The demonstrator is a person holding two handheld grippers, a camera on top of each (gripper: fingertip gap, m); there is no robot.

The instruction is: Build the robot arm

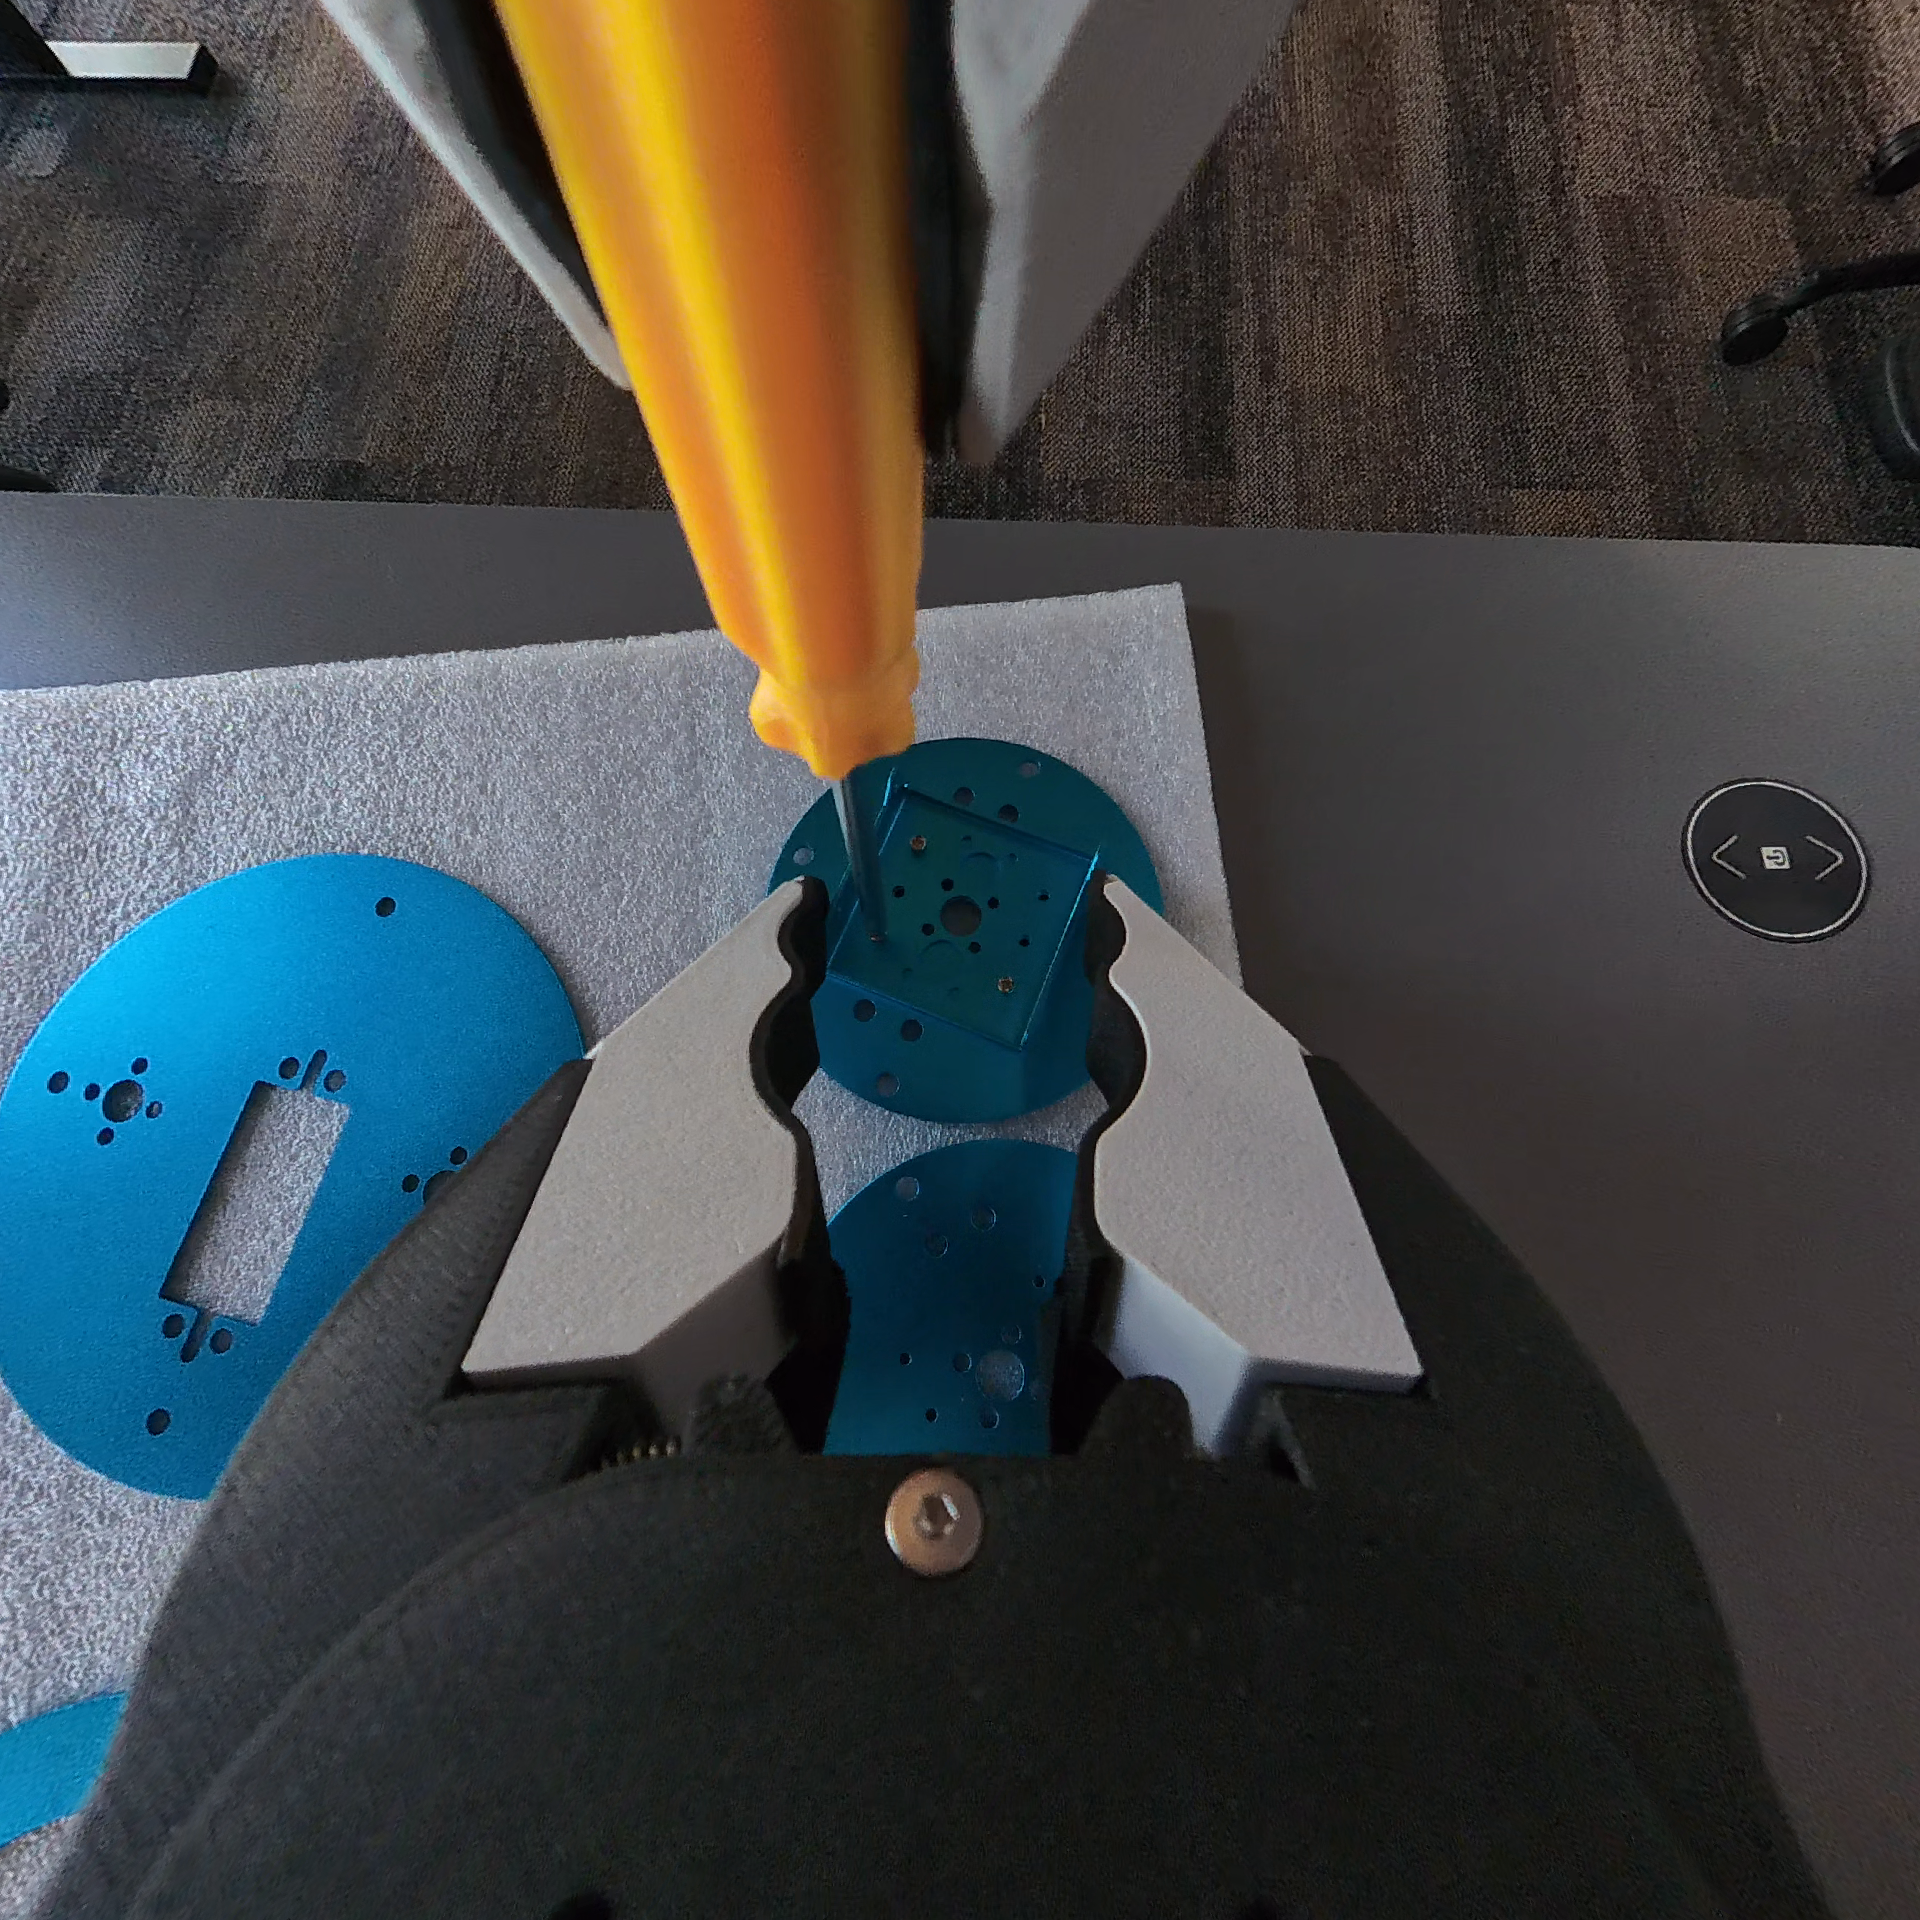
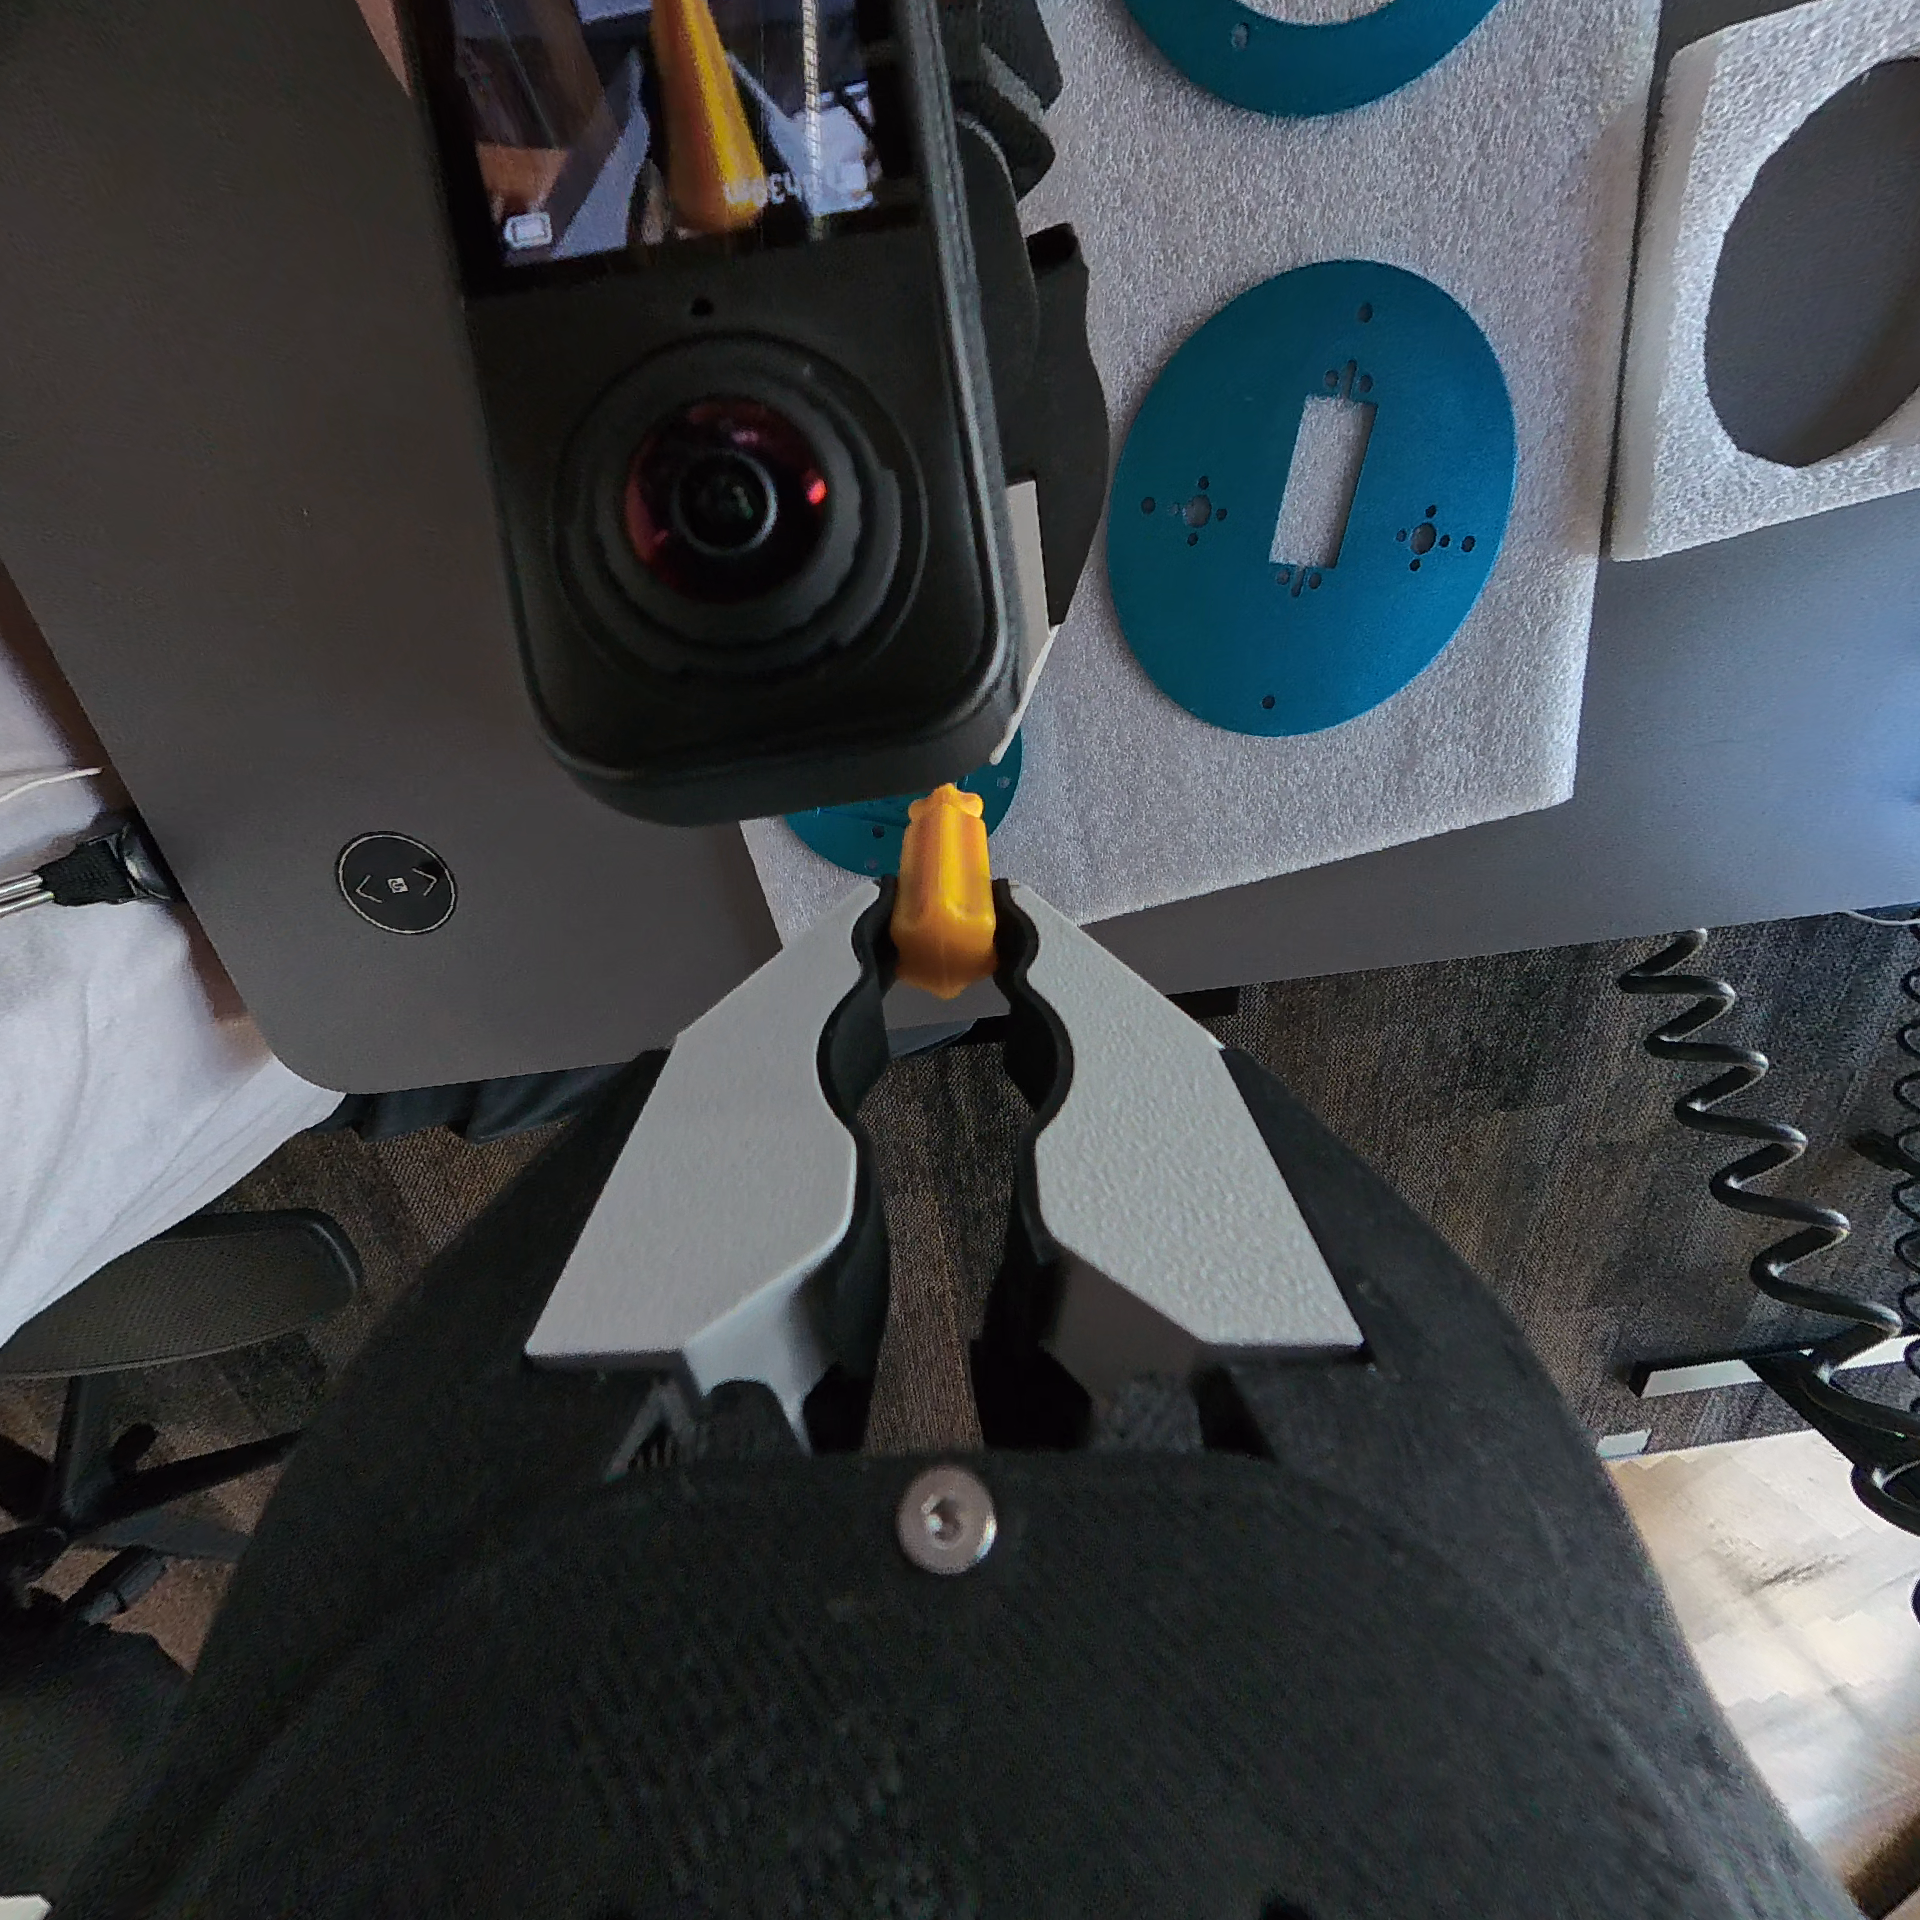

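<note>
Over the foam, left gripper (image 1: 956, 914) jaws clasp the blue bracket (image 1: 961, 925); right gripper (image 2: 943, 914) jaws pinch the screwdriver (image 2: 940, 904).

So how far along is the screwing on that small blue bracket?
Looks done: two brass-coloured screws sit in other corners of the square bracket. In hand: the left gripper braces the bracket on its round plate; the right gripper holds the orange screwdriver, tip on a corner screw. Left: the large slotted plate lies loose on the foam.
</note>
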